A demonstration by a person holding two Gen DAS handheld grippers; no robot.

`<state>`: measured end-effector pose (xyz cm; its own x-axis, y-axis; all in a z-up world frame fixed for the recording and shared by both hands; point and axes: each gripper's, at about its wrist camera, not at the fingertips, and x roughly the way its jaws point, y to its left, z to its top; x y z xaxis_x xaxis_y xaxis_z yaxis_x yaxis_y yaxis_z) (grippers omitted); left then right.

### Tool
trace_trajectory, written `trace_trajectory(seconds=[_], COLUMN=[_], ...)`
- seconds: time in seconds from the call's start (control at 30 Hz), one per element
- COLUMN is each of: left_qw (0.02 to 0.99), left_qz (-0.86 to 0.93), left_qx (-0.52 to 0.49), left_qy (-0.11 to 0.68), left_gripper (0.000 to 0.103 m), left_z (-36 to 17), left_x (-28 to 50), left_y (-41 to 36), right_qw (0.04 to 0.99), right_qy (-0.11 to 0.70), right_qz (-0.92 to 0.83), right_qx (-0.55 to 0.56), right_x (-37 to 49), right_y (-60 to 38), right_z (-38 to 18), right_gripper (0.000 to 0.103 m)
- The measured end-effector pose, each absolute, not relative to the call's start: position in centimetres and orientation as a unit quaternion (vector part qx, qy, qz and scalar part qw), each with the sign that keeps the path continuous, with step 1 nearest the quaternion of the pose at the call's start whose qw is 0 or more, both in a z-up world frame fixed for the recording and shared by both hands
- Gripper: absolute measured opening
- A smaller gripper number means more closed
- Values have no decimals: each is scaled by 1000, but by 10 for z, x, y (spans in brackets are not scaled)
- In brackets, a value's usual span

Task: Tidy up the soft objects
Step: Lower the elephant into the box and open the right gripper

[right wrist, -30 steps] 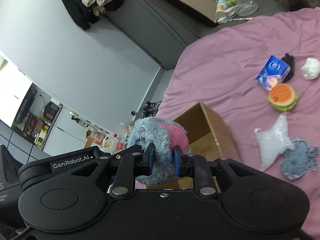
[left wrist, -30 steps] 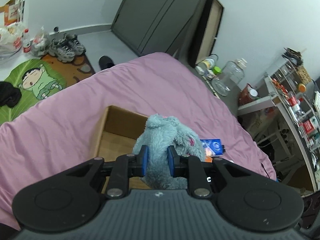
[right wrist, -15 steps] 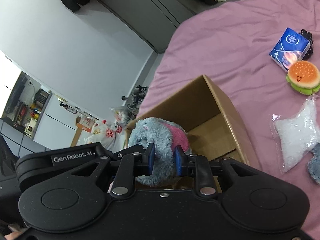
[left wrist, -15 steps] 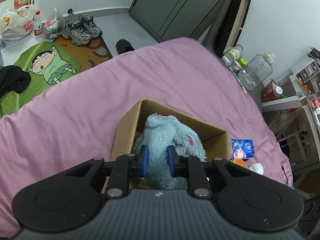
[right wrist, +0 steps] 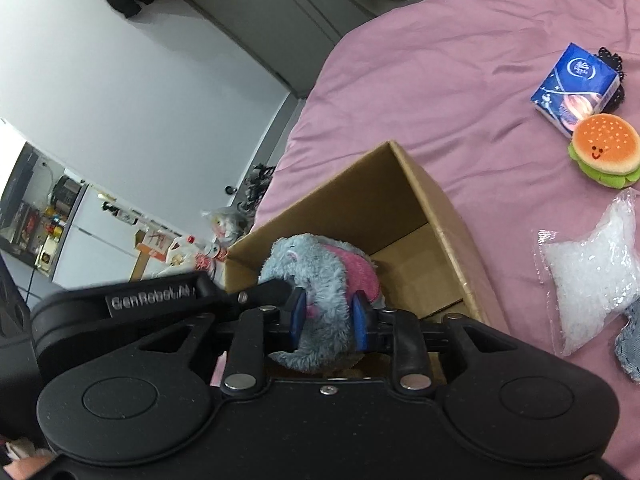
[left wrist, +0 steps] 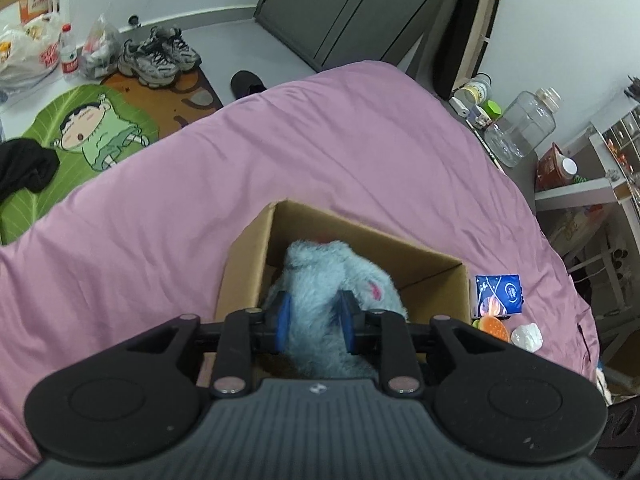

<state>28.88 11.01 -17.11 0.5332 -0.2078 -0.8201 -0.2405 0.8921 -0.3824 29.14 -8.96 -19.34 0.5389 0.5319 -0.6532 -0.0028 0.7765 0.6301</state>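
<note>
Lower now than 1 second back: then held above the box rim with bed showing behind, now sunk into the box (left wrist: 424, 264), with cardboard walls around the plush (left wrist: 324, 280) on 3 sides in the left view. Box itself larger and nearer in both views; burger toy (right wrist: 604, 150) and tissue pack (right wrist: 574, 84) shifted toward the right edge of the right view. Both sets of jaws just been opening a little, with the plush between them in each. Left gripper (left wrist: 314, 318) nearly closed, blue pads against the grey-blue fur on both sides, fur bulging past them, so gripping the plush. Right gripper (right wrist: 327, 318) a bit wider, pads flanking the plush low on its body and touching the fur; hard to tell how firmly pressed. Left gripper's finger seen in the right view reaching in from the left to the same toy. Plush inside the box on the pink bed (left wrist: 200, 200), whether resting on the box floor not visible. Long axis running roughly along the left gripper's fingers, away from the camera toward the far box wall; in the right view, head end up and left, pink patch facing right toward the box's far corner. Clear bag (right wrist: 592, 272) lying on the bed right of the box.
</note>
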Motion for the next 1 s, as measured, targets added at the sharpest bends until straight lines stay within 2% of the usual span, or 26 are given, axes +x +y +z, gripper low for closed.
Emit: trace_trajectory(seconds=[0.07, 0.2, 0.33, 0.4, 0.47, 0.73, 0.9, 1.0], left_qw=[850, 861, 870, 874, 877, 893, 906, 909], left_qz=[12, 12, 18, 18, 17, 17, 5, 1], left_qx=[-224, -208, -198, -194, -191, -168, -139, -135], left_qy=[477, 465, 451, 446, 440, 416, 400, 395], left_gripper=[26, 43, 54, 56, 58, 66, 68, 78], left_z=[-165, -150, -133, -126, -120, -92, -71, -60], left_x=[286, 280, 271, 266, 260, 234, 217, 208], left_y=[107, 103, 98, 96, 92, 74, 57, 49], right_qw=[827, 836, 839, 841, 845, 869, 878, 884], right_qy=[451, 439, 430, 427, 423, 400, 388, 380], right_qz=[164, 168, 165, 161, 155, 136, 126, 122], right_qx=[292, 283, 291, 291, 289, 257, 250, 245], right_x=[291, 284, 276, 273, 268, 238, 224, 214], right_y=[-89, -91, -101, -106, -113, -139, -161, -173], right_z=[-192, -180, -169, -164, -156, -121, -105, -95], right_gripper=[36, 42, 45, 47, 54, 71, 73, 84])
